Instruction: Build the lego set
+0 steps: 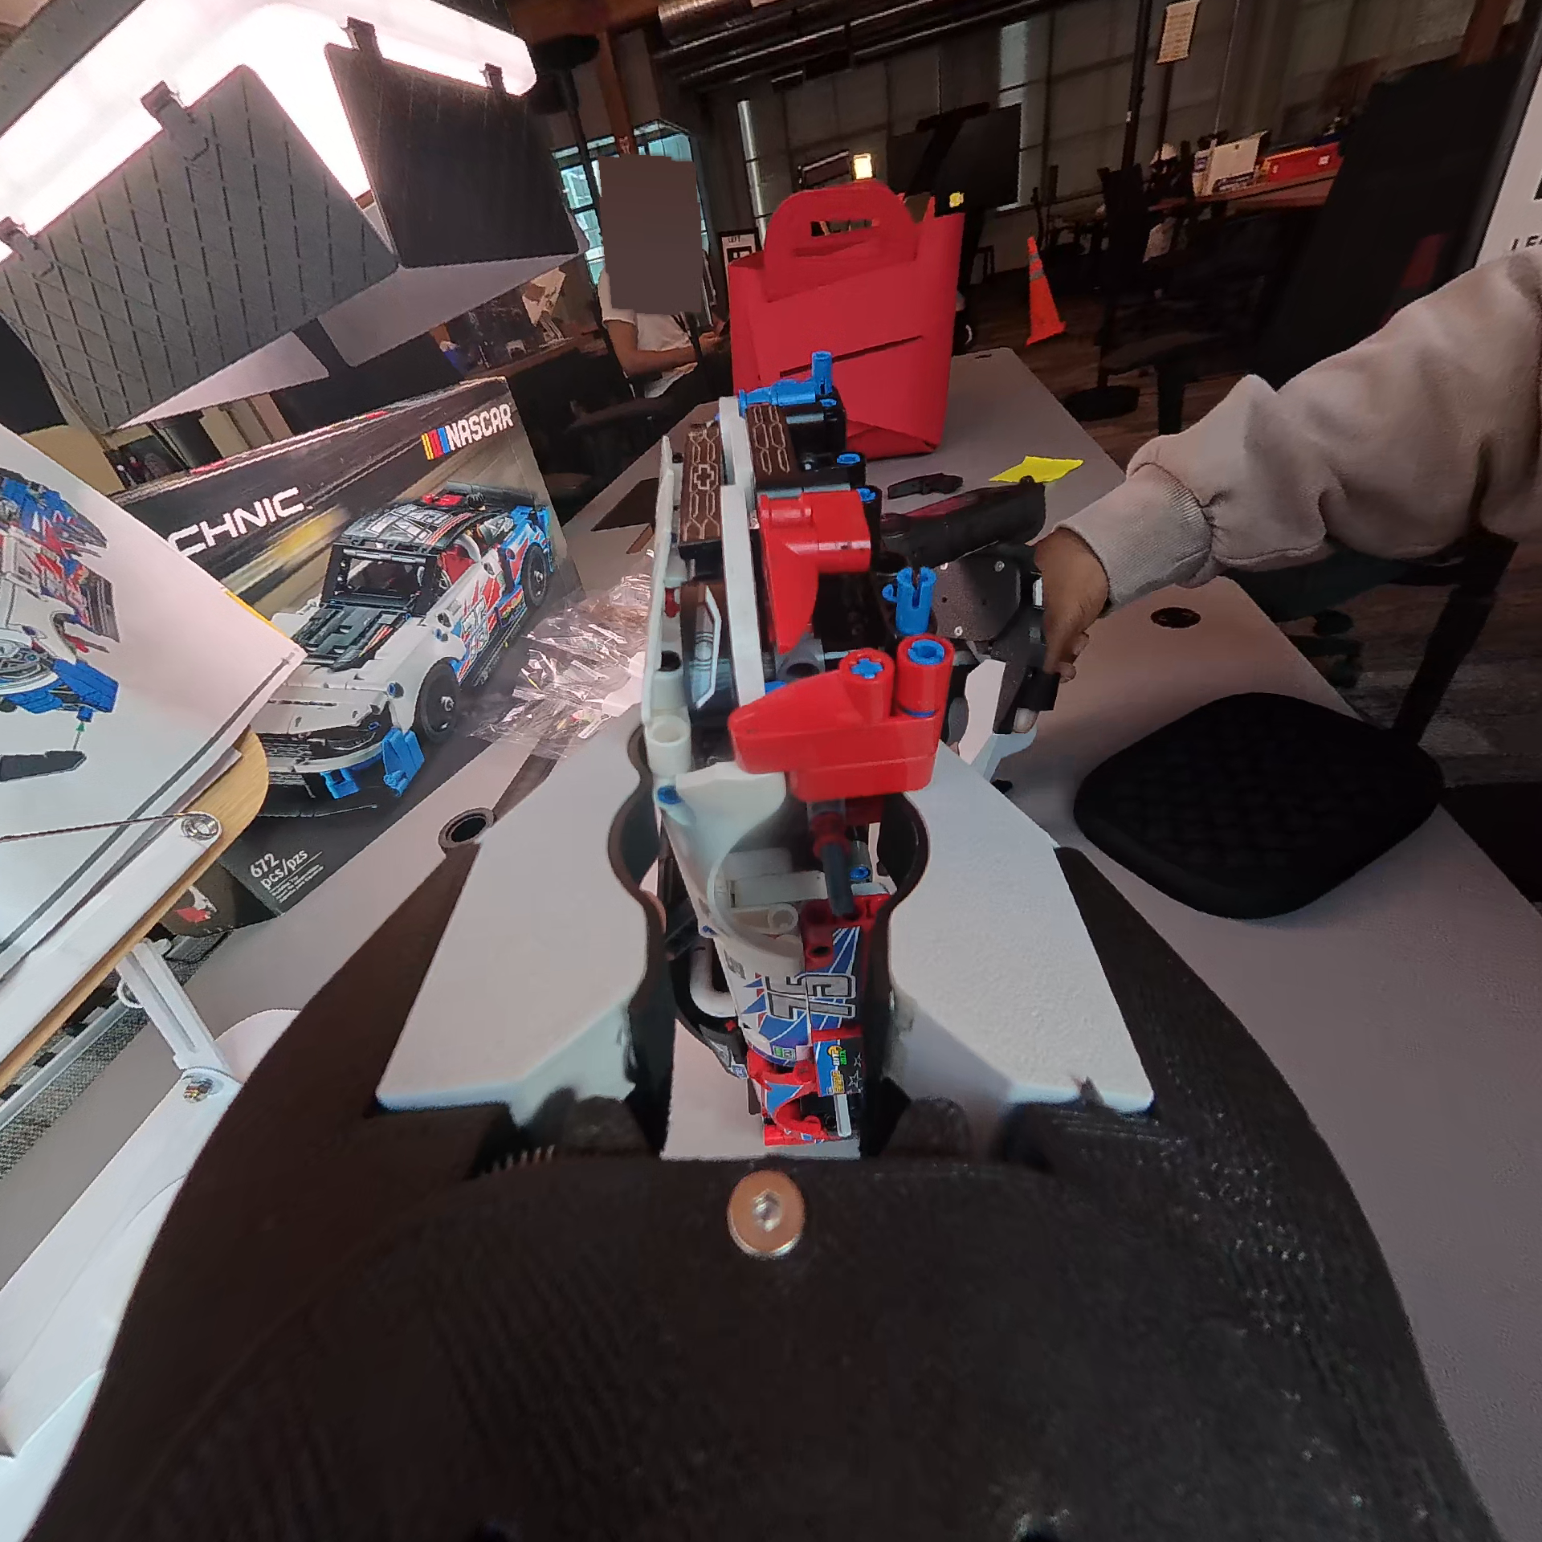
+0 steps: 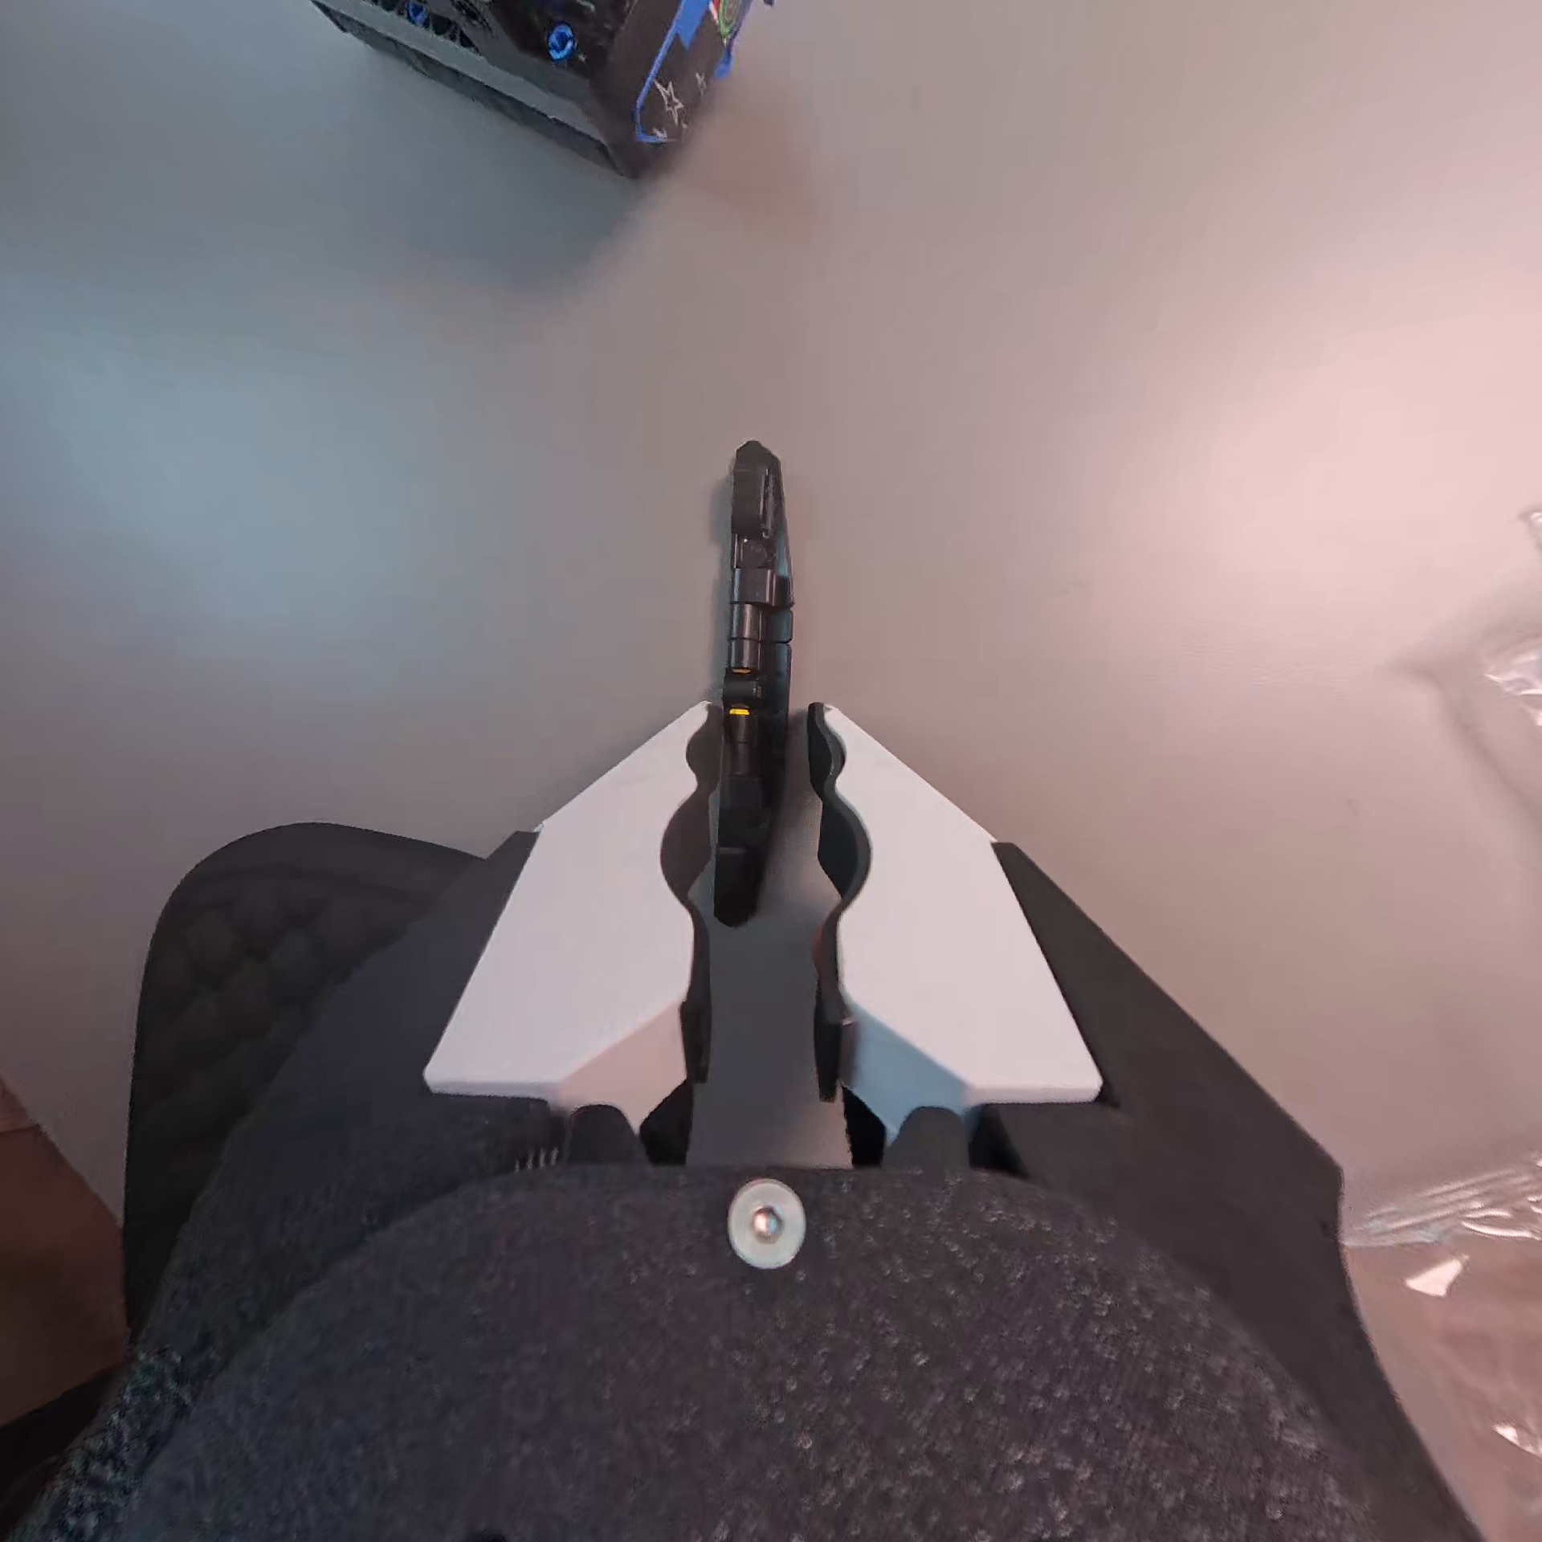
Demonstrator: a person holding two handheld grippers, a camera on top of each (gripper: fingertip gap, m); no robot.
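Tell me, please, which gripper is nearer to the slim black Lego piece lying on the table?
Right. The right gripper has its open fingers on either side of the black Lego piece, while the left gripper is elsewhere, clamped on the car assembly.

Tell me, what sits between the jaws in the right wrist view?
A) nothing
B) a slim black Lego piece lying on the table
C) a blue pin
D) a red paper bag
B: a slim black Lego piece lies on the grey table between the right gripper jaws, which stand apart around it.

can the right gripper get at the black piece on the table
Probably yes. The black piece lies on bare table with its near end already between the right gripper fingers, which stand apart; nothing blocks it.
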